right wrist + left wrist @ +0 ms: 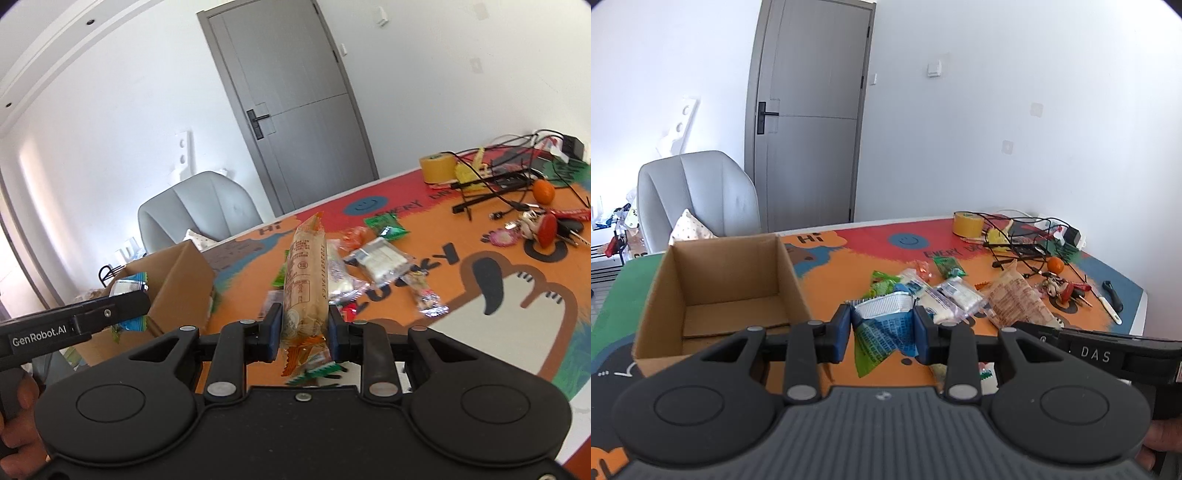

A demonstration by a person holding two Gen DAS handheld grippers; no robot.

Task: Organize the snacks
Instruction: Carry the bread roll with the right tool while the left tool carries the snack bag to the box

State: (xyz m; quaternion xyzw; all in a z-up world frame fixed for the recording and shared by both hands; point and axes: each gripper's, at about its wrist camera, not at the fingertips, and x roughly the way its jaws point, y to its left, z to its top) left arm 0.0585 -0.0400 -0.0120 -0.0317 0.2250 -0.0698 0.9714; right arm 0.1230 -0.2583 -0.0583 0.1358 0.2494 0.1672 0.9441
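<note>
My left gripper is shut on a blue, green and silver snack packet, held above the table just right of an open cardboard box. The box looks empty inside. My right gripper is shut on a tall beige and orange snack packet, held upright; the same packet shows in the left wrist view. A pile of loose snack packets lies on the colourful table mat, and in the right wrist view. The left gripper also shows beside the box in the right wrist view.
A tape roll, tangled black cables, an orange, keys and a white-handled tool crowd the far right of the table. A grey chair stands behind the box. A grey door is beyond.
</note>
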